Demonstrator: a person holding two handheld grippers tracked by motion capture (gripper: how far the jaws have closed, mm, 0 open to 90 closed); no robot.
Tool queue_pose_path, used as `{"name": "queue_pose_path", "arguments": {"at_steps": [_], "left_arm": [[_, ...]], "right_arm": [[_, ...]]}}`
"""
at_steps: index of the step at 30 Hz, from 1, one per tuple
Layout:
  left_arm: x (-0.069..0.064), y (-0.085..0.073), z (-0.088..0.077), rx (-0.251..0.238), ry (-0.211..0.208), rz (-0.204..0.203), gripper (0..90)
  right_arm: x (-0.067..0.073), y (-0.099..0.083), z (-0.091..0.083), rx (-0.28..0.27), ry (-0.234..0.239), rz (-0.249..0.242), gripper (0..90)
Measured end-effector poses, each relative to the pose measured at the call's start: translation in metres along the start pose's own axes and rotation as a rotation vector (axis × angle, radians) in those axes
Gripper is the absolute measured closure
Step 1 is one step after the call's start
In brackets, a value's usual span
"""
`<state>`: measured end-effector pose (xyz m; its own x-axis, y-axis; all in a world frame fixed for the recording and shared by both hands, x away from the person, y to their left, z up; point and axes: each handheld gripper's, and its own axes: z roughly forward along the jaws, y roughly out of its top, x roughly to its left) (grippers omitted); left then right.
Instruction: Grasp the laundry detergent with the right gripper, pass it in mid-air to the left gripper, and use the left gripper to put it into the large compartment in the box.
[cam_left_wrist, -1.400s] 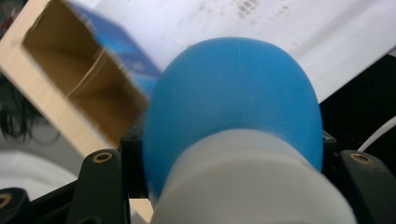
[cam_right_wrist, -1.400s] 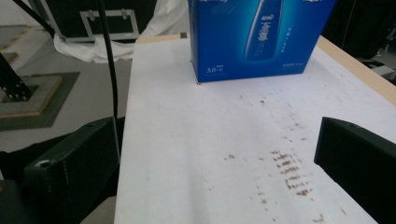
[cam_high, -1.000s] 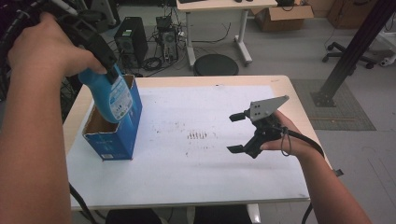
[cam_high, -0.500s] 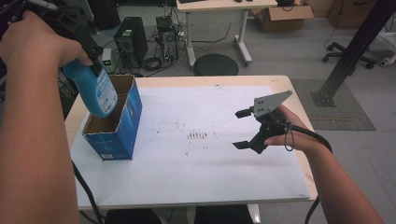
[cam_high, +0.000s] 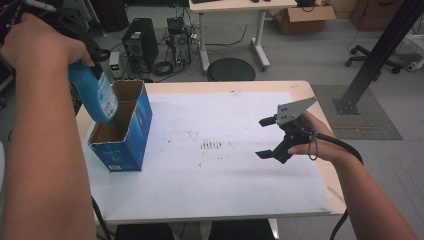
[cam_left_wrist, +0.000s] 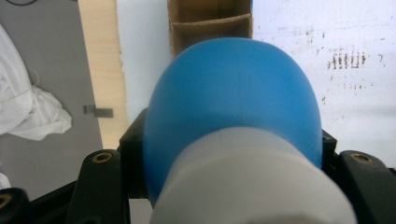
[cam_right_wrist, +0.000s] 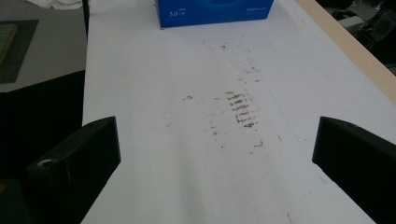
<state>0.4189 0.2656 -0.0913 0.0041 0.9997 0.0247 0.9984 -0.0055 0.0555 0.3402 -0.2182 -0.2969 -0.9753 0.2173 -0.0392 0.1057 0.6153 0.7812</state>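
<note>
While left hand-held gripper (cam_high: 82, 55) clamps blue bottle (cam_high: 95, 95), box (cam_high: 125, 130) sits below.

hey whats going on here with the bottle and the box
A person works at a table with a gripper in each hand. The left gripper is clamped on a blue bottle with a white cap, holding it tilted over the open top of a blue cardboard box that has a divider inside. The bottle's lower end is level with the box's rim, at its left side, not set down. The right gripper hangs open above the stained white mat, holding nothing.
</note>
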Motion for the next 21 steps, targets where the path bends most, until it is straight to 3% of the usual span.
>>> {"name": "queue_pose_path", "arguments": {"at_steps": [6, 21], "left_arm": [[0.005, 0.004, 0.012, 0.016, -0.002, -0.017, 38.7], [0.003, 0.01, 0.04, 0.039, -0.007, -0.01, 38.7]], "right_arm": [[-0.001, 0.0, 0.0, 0.015, -0.005, 0.001, 1.2], [-0.001, -0.001, -0.001, 0.014, -0.004, 0.003, 1.3]]}}
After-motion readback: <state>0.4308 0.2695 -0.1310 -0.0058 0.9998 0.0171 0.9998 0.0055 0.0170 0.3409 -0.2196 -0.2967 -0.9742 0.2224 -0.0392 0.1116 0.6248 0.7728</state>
